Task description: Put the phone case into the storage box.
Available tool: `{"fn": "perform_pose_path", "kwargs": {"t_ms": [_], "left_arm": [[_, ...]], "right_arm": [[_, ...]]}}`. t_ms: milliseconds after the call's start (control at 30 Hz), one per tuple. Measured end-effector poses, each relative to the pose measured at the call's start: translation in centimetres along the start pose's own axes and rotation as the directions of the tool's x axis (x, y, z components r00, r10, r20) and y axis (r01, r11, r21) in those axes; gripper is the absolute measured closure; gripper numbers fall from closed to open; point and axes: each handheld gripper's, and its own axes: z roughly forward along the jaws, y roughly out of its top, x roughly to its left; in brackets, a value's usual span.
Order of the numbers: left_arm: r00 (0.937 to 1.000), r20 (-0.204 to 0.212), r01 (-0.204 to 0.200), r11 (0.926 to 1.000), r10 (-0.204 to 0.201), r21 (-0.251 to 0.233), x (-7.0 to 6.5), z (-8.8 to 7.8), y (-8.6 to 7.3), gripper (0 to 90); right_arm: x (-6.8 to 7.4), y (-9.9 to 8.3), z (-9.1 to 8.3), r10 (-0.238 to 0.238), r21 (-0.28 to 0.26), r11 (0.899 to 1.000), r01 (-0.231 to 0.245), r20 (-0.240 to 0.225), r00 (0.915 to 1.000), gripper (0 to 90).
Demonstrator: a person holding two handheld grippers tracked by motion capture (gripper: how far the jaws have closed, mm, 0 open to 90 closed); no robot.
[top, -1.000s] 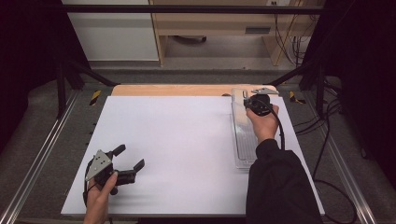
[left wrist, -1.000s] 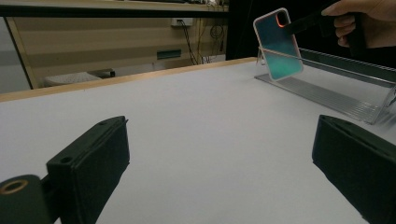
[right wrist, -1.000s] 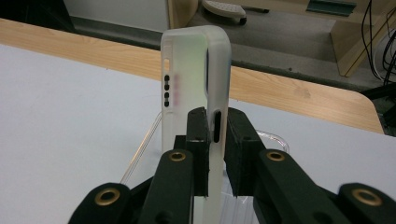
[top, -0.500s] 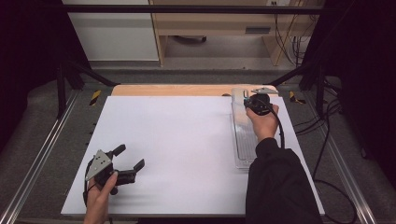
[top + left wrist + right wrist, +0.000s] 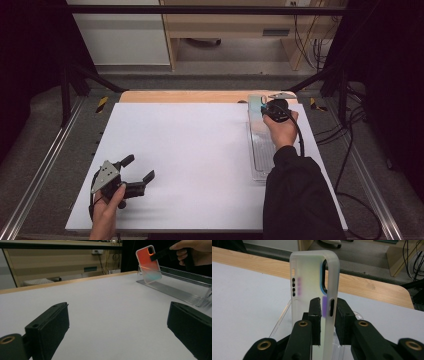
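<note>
A translucent phone case (image 5: 310, 277), orange fading to teal in the left gripper view (image 5: 149, 265), stands upright at the far end of a clear ribbed rack (image 5: 260, 150). My right gripper (image 5: 327, 315) is shut on the case's edge just below the camera cutout; in the high view this gripper (image 5: 270, 107) is at the far right of the white board, with the case (image 5: 263, 106) at its tips. My left gripper (image 5: 139, 168) rests near the board's front left, jaws wide open with nothing between them (image 5: 117, 313).
The white board (image 5: 190, 150) covers a wooden table whose far edge (image 5: 185, 96) shows behind it. The clear rack (image 5: 175, 291) runs along the board's right side. Cables (image 5: 350, 150) trail on the floor at right, and metal rails (image 5: 45, 160) flank the table.
</note>
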Motion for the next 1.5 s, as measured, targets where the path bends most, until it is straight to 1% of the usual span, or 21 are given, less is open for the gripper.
{"fn": "perform_pose_path", "kwargs": {"t_ms": [167, 267, 400, 600, 900, 1067, 1167, 1200, 1333, 1500], "left_arm": [[1.0000, 0.002, -0.001, 1.0000, 0.001, 0.000, 0.0, 0.0, 0.0, 3.6], [1.0000, 0.002, 0.001, 1.0000, -0.001, 0.000, 0.0, 0.0, 0.0, 3.6], [1.0000, 0.000, 0.000, 1.0000, 0.000, 0.001, 0.0, 0.0, 0.0, 3.6], [1.0000, 0.001, 0.001, 1.0000, -0.001, 0.002, 0.0, 0.0, 0.0, 3.7], [1.0000, -0.002, 0.001, 1.0000, -0.001, 0.003, 0.0, 0.0, 0.0, 3.8], [1.0000, -0.001, 0.001, 1.0000, -0.001, 0.003, -0.1, 0.0, 0.0, 3.8], [1.0000, -0.002, 0.004, 1.0000, -0.004, 0.002, 0.0, 0.0, 0.0, 3.8], [1.0000, -0.003, 0.005, 1.0000, -0.005, 0.001, 0.0, -0.1, 0.0, 3.8], [1.0000, -0.006, 0.003, 1.0000, -0.003, 0.001, 0.1, -0.1, 0.0, 3.8], [1.0000, -0.005, 0.004, 1.0000, -0.004, 0.000, 0.0, -0.1, 0.0, 3.8]], "right_arm": [[0.1, 0.2, 0.1, -0.017, 0.015, 1.000, 0.016, 0.007, 0.9998, 76.0], [0.1, 0.3, 0.2, -0.018, 0.018, 1.000, 0.018, 0.012, 0.9998, 75.5], [0.0, 0.3, 0.3, -0.025, 0.024, 0.999, 0.025, 0.019, 0.9995, 76.6], [-0.1, 0.4, 0.5, -0.018, 0.032, 0.999, 0.018, 0.024, 0.9995, 75.8], [-0.2, 0.5, 0.9, -0.033, 0.051, 0.998, 0.032, 0.037, 0.9988, 72.8], [-0.3, 0.5, 1.1, -0.023, 0.055, 0.998, 0.021, 0.045, 0.9987, 71.9], [-0.3, 0.5, 1.1, -0.030, 0.062, 0.998, 0.027, 0.049, 0.9983, 71.4], [-0.4, 0.5, 1.2, -0.036, 0.060, 0.998, 0.032, 0.052, 0.9980, 71.3], [-0.3, 0.7, 1.1, -0.032, 0.058, 0.998, 0.028, 0.058, 0.9978, 71.9], [-0.3, 0.7, 1.2, -0.050, 0.055, 0.997, 0.046, 0.068, 0.9964, 72.4]]}}
